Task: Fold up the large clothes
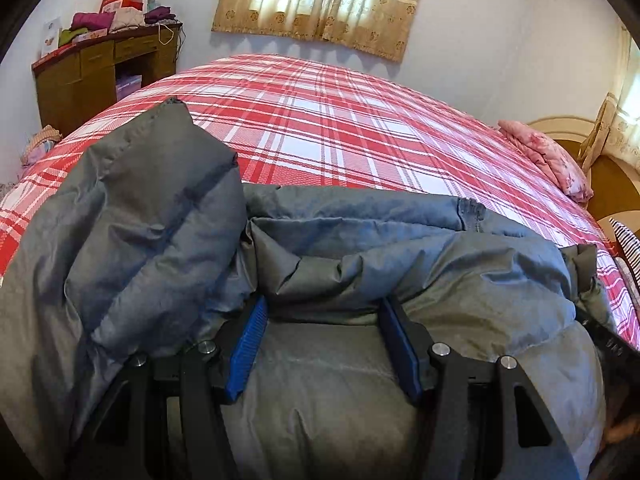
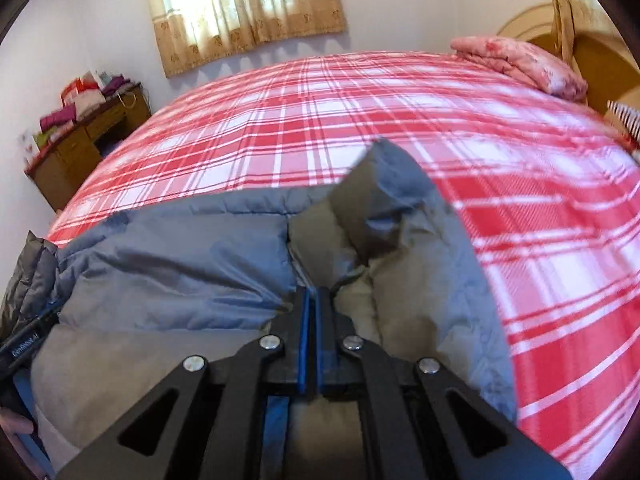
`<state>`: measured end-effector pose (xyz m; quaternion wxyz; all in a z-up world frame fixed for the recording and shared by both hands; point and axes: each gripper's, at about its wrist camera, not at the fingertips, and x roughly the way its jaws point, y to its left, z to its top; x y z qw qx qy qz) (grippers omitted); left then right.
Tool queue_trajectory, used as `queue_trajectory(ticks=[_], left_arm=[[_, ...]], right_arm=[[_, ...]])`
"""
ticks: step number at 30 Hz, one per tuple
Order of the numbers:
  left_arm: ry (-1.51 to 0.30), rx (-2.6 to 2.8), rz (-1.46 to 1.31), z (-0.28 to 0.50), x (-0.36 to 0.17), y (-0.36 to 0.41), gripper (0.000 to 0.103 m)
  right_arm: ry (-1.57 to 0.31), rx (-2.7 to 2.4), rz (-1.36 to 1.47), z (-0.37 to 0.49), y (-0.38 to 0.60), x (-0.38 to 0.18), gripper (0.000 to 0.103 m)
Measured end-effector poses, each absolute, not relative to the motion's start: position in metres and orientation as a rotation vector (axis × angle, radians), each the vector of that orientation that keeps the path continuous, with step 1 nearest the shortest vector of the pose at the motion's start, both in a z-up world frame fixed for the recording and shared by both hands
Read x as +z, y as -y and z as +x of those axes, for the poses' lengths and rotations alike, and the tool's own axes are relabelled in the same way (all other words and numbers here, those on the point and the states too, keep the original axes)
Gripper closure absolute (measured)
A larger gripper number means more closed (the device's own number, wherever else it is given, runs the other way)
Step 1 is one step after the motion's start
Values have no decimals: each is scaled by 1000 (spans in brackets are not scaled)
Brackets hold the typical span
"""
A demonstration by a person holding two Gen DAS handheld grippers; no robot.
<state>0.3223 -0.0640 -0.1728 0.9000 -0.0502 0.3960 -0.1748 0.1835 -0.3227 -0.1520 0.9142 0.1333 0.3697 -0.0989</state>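
A big grey padded jacket [image 1: 320,380] lies on the near part of a bed with a red and white checked cover [image 1: 340,128], and it fills most of the lower half of both views. In the left wrist view the left gripper [image 1: 323,316] stands about half open over the jacket: its two blue pads [image 1: 246,354] are well apart, and a puffy fold of the grey cloth sits between their tips, but I cannot tell if the pads really press on it. To the left of this gripper one sleeve [image 1: 160,216] of the jacket is folded over the body and reaches toward the middle of the bed. In the right wrist view the right gripper [image 2: 311,294] is closed, its blue pads almost touching each other, and the tips go into the grey cloth; a part of the jacket [image 2: 384,200] stands up like a peak just beyond them, so it seems to pinch the cloth there. This view is a little blurred. At the far right of the bed lies a folded pink blanket [image 2: 520,60]. Against the wall on the left is a brown wooden desk [image 1: 100,76] with piled clothes on top, and a beige curtain [image 1: 320,0] hangs over the window behind the bed.
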Motion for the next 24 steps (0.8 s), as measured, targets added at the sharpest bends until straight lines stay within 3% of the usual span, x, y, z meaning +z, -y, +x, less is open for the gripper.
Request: queue_trajectory(ticks=[12,17,19,24], left_arm=[[-872,-329,-25,311,-157,65,44],[-845,-316,-62,270,-119,24,44],[-805,-297,-69,250,-104,-3,44],[-765,-238,-135,225,-93,-54,44]], right_arm=[[-778,-172,327,189,327,-157,103],[-831,-211,219,191,317,-143,103],[-764,-210,177,175,303,-123,95],[-653,-107,249,131,262,-89,94]])
